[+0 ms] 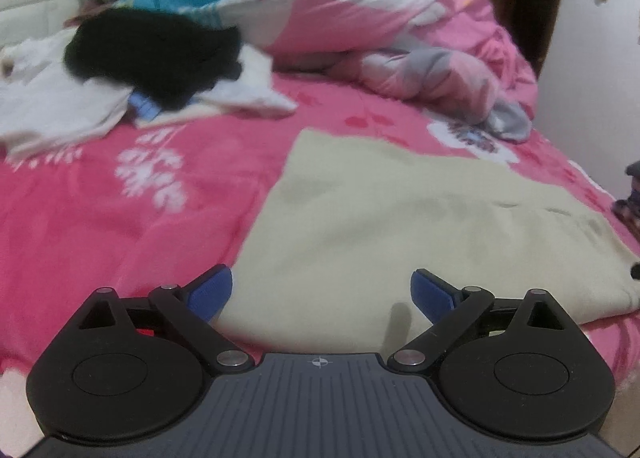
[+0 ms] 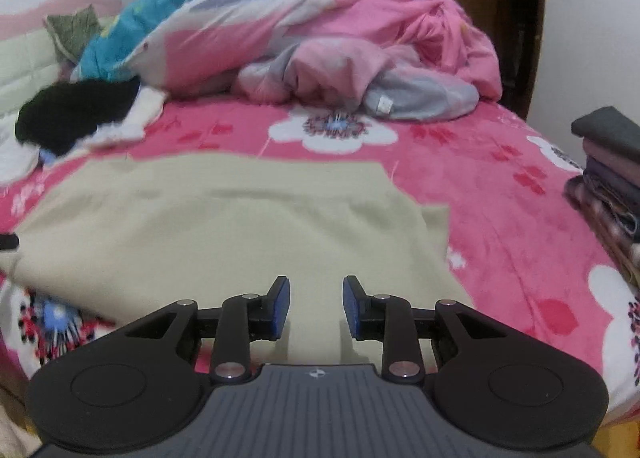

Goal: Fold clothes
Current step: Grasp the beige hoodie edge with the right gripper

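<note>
Right wrist view: right gripper (image 2: 316, 308) fingers stand narrowly apart, empty, over the near edge of the beige garment (image 2: 224, 225), which lies flat on the pink floral bed (image 2: 500, 225). Left gripper (image 1: 321, 294) fingers stand wide, empty, at its near-left corner. Risk: pinching the plush bedcover along with the soft knit, or snagging one layer. Folded stack (image 2: 608, 169) lies to the right.

The stack of folded clothes (image 2: 612, 177) at the bed's right edge runs off the frame. A black garment (image 1: 156, 53) hides most of the white clothes (image 1: 52, 105) beneath it, blurred. The beige garment's (image 2: 224, 225) near edge lies behind the gripper bodies.
</note>
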Demonstrator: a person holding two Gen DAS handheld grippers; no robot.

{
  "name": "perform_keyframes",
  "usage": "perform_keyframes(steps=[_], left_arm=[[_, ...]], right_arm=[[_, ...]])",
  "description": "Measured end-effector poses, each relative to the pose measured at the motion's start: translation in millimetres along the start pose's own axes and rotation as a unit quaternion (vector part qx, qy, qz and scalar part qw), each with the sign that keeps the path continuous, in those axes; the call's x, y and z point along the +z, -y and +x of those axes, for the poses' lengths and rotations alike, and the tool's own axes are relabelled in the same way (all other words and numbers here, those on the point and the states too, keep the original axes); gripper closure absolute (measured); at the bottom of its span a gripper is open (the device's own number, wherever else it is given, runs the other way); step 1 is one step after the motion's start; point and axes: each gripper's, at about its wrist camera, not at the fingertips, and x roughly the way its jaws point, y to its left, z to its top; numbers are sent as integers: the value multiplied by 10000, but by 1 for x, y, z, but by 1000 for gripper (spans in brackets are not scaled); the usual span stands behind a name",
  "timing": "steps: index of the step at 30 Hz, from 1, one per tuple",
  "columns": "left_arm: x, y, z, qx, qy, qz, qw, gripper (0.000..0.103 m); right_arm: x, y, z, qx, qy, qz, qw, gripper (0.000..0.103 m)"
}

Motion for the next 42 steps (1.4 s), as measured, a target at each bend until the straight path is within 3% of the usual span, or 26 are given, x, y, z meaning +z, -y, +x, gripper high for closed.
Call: perform_keyframes(steps=[2, 8, 10, 12, 16, 20, 23, 28, 31, 33, 34, 36, 39, 42], left_arm=[[-6, -9, 7, -8, -148, -136, 9998, 5], [0, -29, -9, -156, 18, -601, 9981, 6], [4, -36, -19, -159, 159, -751, 9969, 6], [8, -48, -26, -193, 229, -1000, 9945, 6], [17, -70, -37, -198, 334, -1431, 9890, 5], [25, -89, -45, -198, 365, -1797, 9828, 5], [26, -96, -45, -157, 348, -1916, 9807, 5], [24, -104, -44, -175, 296, -2038, 9784, 5], [24, -108, -43, -225, 327, -2070, 9775, 5], [24, -110, -42, -285, 341, -2102, 9766, 5], [24, -111, -41, -314, 345, -2117, 9762, 5], [24, -114, -40, -382, 347, -2163, 9750, 5], [25, -121, -33, -618, 301, -2382, 9688, 5], [28, -130, -23, -1014, 189, -2742, 9561, 5]], right_arm=[[-13, 2, 18, -31, -284, -38, 9996, 71], [-1, -15, -1, -163, 89, -214, 9996, 71], [3, -33, -16, 34, 423, -473, 9980, 70], [7, -55, -29, 322, 784, -741, 9936, 58], [12, -111, -29, 1015, 1192, -1427, 9773, 53], [6, -190, -18, 1780, 1300, -2365, 9463, 52], [-5, -244, -10, 2224, 1507, -3209, 9082, 52], [-33, -316, 9, 2141, 1678, -4378, 8569, 52], [-48, -338, 23, 2026, 1585, -4729, 8428, 53], [-51, -344, 30, 1876, 1673, -4771, 8421, 57], [-48, -345, 31, 1834, 1683, -4689, 8475, 60], [-36, -338, 32, 1817, 1638, -4283, 8699, 79], [-18, -319, 29, 1974, 1629, -3662, 8946, 90], [7, -287, 21, 2081, 1638, -2664, 9267, 93]])
